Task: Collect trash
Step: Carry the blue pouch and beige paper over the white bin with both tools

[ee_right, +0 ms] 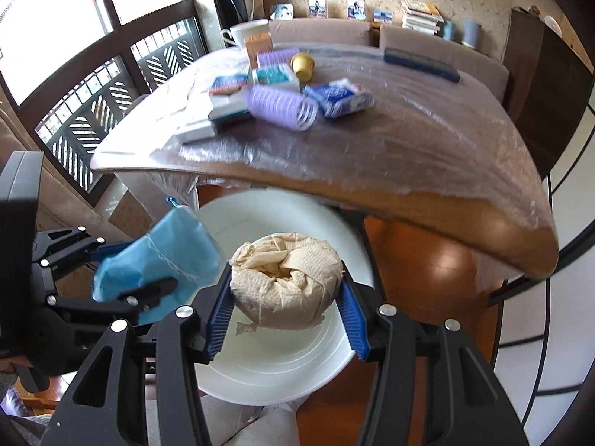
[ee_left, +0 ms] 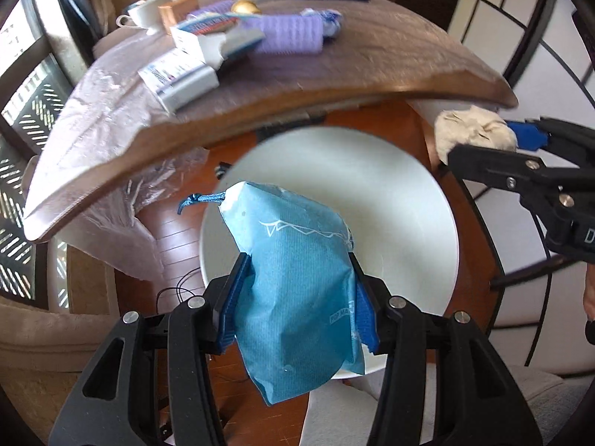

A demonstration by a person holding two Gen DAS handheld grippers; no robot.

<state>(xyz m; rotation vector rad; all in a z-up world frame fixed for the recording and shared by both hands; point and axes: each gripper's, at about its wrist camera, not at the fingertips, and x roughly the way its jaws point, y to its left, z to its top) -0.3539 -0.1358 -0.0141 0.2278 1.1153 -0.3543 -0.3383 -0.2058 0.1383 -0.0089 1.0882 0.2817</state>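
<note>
My left gripper (ee_left: pixel 297 297) is shut on a crumpled blue paper bag (ee_left: pixel 297 278) and holds it over a white round bin (ee_left: pixel 409 204) on the floor below the table edge. My right gripper (ee_right: pixel 284 304) is shut on a beige crumpled paper wad (ee_right: pixel 286 282) and holds it over the same white bin (ee_right: pixel 282 364). The right gripper with the wad (ee_left: pixel 472 130) shows at the right of the left wrist view. The left gripper with the blue bag (ee_right: pixel 156 260) shows at the left of the right wrist view.
A wooden table (ee_right: pixel 409 141) under clear plastic holds boxes (ee_left: pixel 178 78), purple rollers (ee_right: pixel 282 106), a blue-white packet (ee_right: pixel 338 98), a gold cup (ee_right: pixel 303 65), a white mug (ee_right: pixel 245 33) and a dark blue bar (ee_right: pixel 420 60). Chairs stand behind it; windows are at left.
</note>
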